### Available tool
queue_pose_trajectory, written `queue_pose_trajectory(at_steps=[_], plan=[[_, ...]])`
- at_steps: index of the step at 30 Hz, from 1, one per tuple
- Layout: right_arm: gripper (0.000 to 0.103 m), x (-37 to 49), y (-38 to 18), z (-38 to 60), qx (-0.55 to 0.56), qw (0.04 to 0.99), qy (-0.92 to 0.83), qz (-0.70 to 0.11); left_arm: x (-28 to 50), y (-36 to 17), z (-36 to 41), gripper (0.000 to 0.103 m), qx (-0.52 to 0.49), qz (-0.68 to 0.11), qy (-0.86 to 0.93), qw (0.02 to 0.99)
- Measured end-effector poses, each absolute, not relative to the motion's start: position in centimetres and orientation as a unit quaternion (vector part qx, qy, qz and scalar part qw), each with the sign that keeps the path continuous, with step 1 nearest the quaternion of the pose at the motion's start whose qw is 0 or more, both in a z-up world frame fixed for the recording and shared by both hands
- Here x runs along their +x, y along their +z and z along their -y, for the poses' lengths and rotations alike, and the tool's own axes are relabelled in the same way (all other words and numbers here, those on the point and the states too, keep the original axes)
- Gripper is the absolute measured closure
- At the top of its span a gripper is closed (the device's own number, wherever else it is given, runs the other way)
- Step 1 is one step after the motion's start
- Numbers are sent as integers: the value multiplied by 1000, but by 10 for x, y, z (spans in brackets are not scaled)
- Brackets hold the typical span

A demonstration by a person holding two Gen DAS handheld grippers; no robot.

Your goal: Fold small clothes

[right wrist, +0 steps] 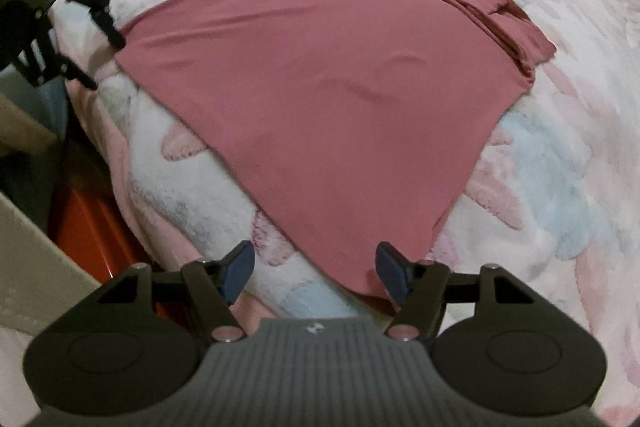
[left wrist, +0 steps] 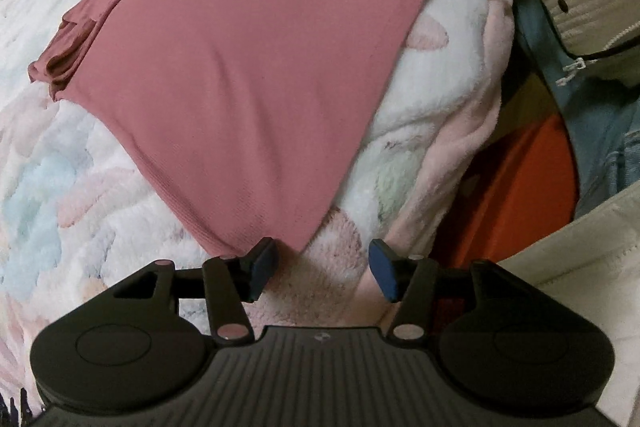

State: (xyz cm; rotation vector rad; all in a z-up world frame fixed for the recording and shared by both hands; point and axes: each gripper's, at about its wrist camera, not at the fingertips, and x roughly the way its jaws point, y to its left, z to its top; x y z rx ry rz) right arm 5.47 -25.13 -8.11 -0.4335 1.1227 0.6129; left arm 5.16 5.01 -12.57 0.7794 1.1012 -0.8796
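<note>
The dusty-pink knit garment (left wrist: 248, 67) lies spread flat on a fluffy white bed blanket with pastel pink and blue patches (left wrist: 72, 187), partly folded: its bunched sleeves and collar are stacked along the far edge, and its plain hem runs along the side nearest the person. That hem is the line the coming move appears to turn on, since each tool sits at one end of it.

The left tool (left wrist: 324, 273) points steeply down with its jaws apart. The near hem corner lies just ahead of its left pad, slightly off the centre of the gap, and nothing is clamped. The right tool (right wrist: 314, 273) also has its jaws apart and holds nothing. The other hem corner runs in by its right pad, and whether cloth and pad touch cannot be told.

In the left wrist view the right tool appears at the distant corner, so the two stand at opposite ends of the hem. Each corner has its own nearer tool, and the garment stretches away from both.
</note>
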Motion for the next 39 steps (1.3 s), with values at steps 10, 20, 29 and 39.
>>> queue_pose_trajectory(at_steps=[10,20,29,39], plan=[[43,51,-88,248,-266,763,297,-508,47,-109,-51,39,376,-453,-394,706],[45,75,-119,257,-277,750,295,-523,73,-140,-32,44,433,-468,-332,695],[91,84,-113,268,-227,759,303,-529,90,-117,-52,93,356,-496,-311,729],[99,99,-69,269,-234,778,299,-501,109,-81,-50,95,336,-484,-301,750]])
